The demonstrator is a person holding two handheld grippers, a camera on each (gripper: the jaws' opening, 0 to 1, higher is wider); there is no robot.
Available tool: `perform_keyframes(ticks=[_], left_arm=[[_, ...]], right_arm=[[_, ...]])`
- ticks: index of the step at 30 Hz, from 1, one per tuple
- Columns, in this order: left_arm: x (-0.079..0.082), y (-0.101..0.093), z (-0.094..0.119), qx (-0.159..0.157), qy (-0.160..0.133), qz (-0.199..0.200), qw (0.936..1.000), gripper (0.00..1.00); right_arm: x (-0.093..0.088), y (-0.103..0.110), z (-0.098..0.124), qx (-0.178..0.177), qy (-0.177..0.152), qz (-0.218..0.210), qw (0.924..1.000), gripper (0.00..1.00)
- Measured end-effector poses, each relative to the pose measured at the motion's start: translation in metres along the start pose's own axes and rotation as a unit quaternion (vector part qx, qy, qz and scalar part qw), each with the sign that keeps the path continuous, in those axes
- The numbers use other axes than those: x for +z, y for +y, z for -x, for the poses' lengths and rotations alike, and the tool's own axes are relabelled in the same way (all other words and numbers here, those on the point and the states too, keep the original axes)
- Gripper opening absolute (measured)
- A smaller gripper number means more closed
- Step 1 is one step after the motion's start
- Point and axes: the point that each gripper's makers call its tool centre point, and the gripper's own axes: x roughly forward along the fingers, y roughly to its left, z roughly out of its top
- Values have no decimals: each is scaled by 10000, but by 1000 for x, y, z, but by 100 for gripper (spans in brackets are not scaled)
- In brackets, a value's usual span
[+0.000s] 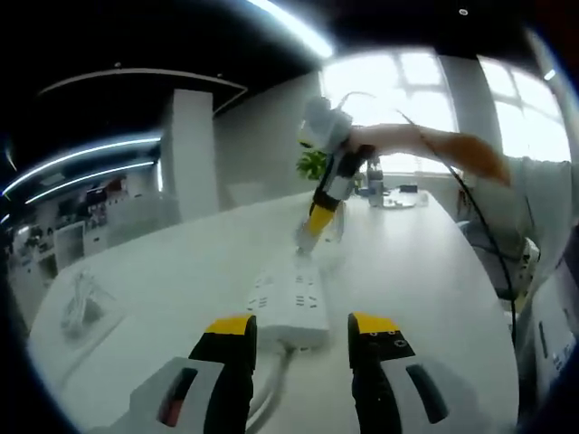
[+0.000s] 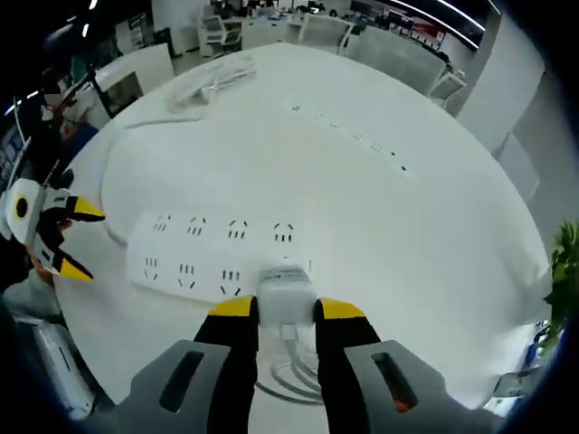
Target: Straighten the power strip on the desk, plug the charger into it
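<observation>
A white power strip (image 2: 213,253) lies flat on a broad white desk (image 2: 380,181). It is a long, flat bar with rounded corners, and its top carries two rows of small dark socket slots. In the left gripper view the same strip (image 1: 291,298) runs away from the camera, its near end between the two yellow-tipped jaws of the left gripper (image 1: 298,333). Those jaws stand apart and hold nothing. A white cord (image 1: 267,393) leaves that near end and curves down between them.

In the right gripper view the right gripper (image 2: 287,312) is clamped on a small white charger (image 2: 287,291), a rounded block, which sits at the strip's near edge, close to the end sockets. Whether its prongs are seated cannot be told. A thin white cable (image 2: 294,371) loops on the desk beneath the gripper.

From the left gripper view, the right gripper (image 1: 308,242) points steeply down at the far end of the strip, held by a person's hand (image 1: 384,140). A clear bag (image 1: 83,303) lies on the desk to one side, well apart from the strip. A green plant (image 1: 312,165) stands beyond the desk.
</observation>
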Motion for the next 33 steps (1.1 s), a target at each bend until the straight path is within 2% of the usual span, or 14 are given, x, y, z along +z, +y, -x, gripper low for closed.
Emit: perform_keyframes(ticks=[12, 25, 30, 33], left_arm=[[0, -1, -1, -3, -13, 12, 10000, 41], [2, 1, 1, 24, -44, 18, 10000, 41], [3, 0, 1, 25, -42, 11, 10000, 41], [2, 1, 0, 26, -30, 20, 10000, 41]], right_arm=[[5, 0, -1, -100, 43, 239, 9997, 23], [12, -3, -10, -114, 49, 276, 9995, 23], [12, -7, -12, -67, 101, 132, 9998, 23], [13, -5, -12, -200, 174, 249, 9993, 23]])
